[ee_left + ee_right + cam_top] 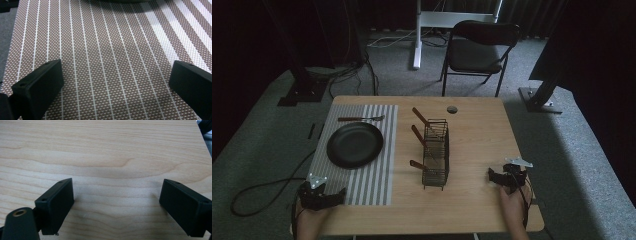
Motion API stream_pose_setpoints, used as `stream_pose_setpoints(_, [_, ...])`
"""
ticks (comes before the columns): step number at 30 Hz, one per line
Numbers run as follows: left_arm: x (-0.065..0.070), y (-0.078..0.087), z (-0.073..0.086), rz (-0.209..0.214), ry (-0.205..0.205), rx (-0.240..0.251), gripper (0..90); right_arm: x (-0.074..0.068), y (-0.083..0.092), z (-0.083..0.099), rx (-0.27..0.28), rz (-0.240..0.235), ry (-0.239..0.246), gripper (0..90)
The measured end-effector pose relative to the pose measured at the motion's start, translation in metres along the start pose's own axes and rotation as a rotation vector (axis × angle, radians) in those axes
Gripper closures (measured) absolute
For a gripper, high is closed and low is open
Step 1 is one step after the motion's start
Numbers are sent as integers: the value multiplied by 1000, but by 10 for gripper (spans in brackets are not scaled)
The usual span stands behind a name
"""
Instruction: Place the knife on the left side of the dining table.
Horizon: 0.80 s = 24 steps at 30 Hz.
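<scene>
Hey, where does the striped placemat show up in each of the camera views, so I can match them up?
High view: the striped placemat lies on the table's left half, under the black plate, with the left tongs at its near edge.
Left gripper view: the placemat spreads between and beyond the open jaws.
Right gripper view: bare wooden table, no placemat.
Shared landmark: the placemat's white stripes, in the high and left gripper views.

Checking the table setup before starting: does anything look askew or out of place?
Mostly tidy. The fork lies crosswise beyond the black plate on the striped placemat, and three wooden-handled utensils lean out of the wire caddy.
</scene>
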<state>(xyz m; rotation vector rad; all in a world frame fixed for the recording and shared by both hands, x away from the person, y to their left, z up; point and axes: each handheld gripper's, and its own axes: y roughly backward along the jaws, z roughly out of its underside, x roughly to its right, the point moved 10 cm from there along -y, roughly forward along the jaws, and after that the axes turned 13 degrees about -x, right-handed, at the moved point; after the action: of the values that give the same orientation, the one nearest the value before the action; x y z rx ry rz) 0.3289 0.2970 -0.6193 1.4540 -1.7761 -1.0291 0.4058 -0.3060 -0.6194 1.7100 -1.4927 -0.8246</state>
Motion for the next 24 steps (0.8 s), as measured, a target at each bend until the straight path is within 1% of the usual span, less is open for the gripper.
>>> stream_pose_setpoints(1, [0,0,0,4,-6,0,0,0,0,0,0,0,0,112])
stream_pose_setpoints(8, [0,0,0,5,-6,-1,1,0,0,0,0,0,0,113])
stream_pose_setpoints(15, [0,0,-1,4,-8,-15,1,0,0,0,0,0,0,113])
stream_pose_setpoints(18, [0,0,-1,6,-10,-9,1,0,0,0,0,0,0,113])
stream_pose_setpoints(21, [0,0,-1,14,-27,-13,9,0,0,0,1,0,1,113])
stream_pose_setpoints(24, [0,0,-1,20,-33,-15,9,0,0,0,1,0,0,113])
